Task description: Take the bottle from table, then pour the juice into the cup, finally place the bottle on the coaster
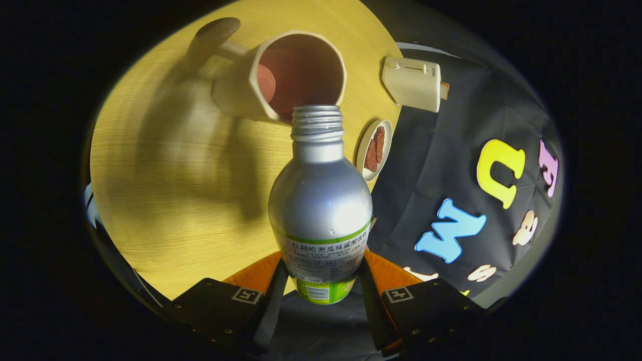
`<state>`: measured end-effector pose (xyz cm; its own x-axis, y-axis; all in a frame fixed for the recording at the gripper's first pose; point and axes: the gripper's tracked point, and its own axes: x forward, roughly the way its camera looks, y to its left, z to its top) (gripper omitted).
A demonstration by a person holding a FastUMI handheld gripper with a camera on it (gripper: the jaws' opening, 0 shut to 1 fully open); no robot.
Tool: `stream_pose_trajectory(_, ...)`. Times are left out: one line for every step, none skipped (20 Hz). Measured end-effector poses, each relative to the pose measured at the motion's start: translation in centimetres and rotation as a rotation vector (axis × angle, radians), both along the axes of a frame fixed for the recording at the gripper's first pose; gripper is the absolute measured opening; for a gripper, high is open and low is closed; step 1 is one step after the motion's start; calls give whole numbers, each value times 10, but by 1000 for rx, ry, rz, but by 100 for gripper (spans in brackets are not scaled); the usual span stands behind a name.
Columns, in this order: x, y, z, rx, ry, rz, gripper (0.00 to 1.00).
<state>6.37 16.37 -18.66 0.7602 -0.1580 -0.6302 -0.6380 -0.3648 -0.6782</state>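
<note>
The tongs pinched the lower body of the silver bottle from both sides at the bottom centre of the frame, and its uncapped threaded mouth sat at the near rim of the cream cup in the upper centre, above the wooden tabletop. To pour well, the mouth probably needed to be kept over the cup's opening, tilting slowly with firm grip. No juice stream was visible.
</note>
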Motion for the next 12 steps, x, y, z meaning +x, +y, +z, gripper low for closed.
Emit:
stream_pose_trajectory(1,0,2,-6,-1,-2,74)
stream_pose_trajectory(2,0,3,-13,-3,-2,74)
stream_pose_trajectory(3,0,4,-20,-5,-2,74)
stream_pose_trajectory(3,0,5,-27,-6,-2,74)
stream_pose_trajectory(3,1,6,-33,-6,-2,74)
stream_pose_trajectory(3,-1,8,-39,-6,-5,74)
stream_pose_trajectory(3,-1,8,-45,-4,-5,74)
stream_pose_trajectory(3,0,9,-50,-3,-4,74)
stream_pose_trajectory(3,0,10,-55,0,-2,74)
stream_pose_trajectory(2,1,10,-59,1,1,74)
stream_pose_trajectory(2,1,11,-64,2,4,74)
stream_pose_trajectory(2,0,13,-69,1,4,74)
